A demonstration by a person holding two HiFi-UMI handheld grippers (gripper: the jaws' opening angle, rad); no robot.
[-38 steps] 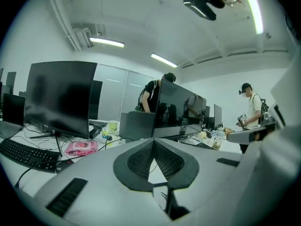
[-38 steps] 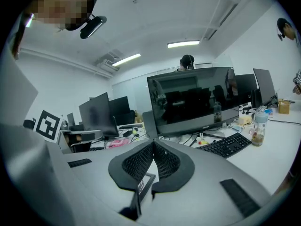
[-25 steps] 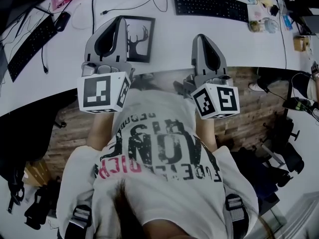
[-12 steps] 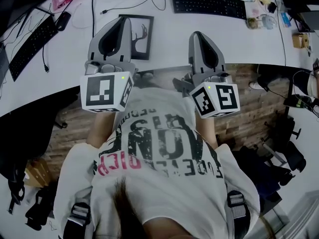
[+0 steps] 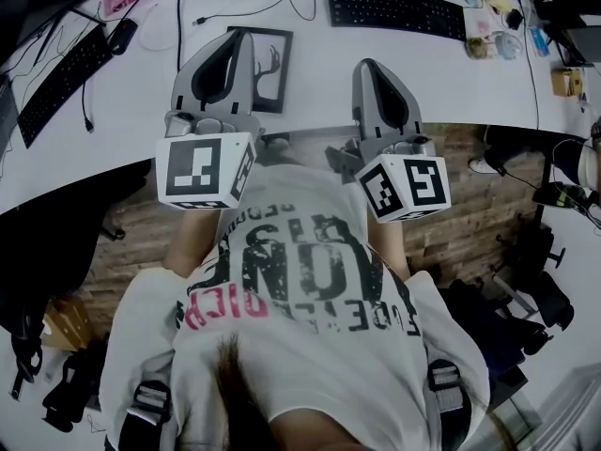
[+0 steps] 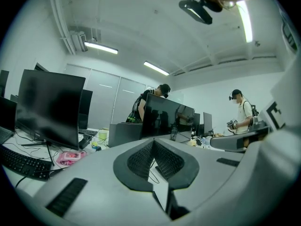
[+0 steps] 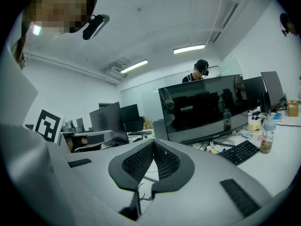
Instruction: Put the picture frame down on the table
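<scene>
Since hardly anything has been moved lately, the picture frame (image 5: 270, 69) is seen flat on the worktop (image 5: 319, 78) behind the left gripper (image 5: 233, 36), whose jaws, like those of the right gripper (image 5: 368, 65), are clenched empty, so the task is judged done.

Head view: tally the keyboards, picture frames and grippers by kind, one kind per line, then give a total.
Keyboards: 2
Picture frame: 1
Grippers: 2, the left gripper and the right gripper
Total: 5
</scene>
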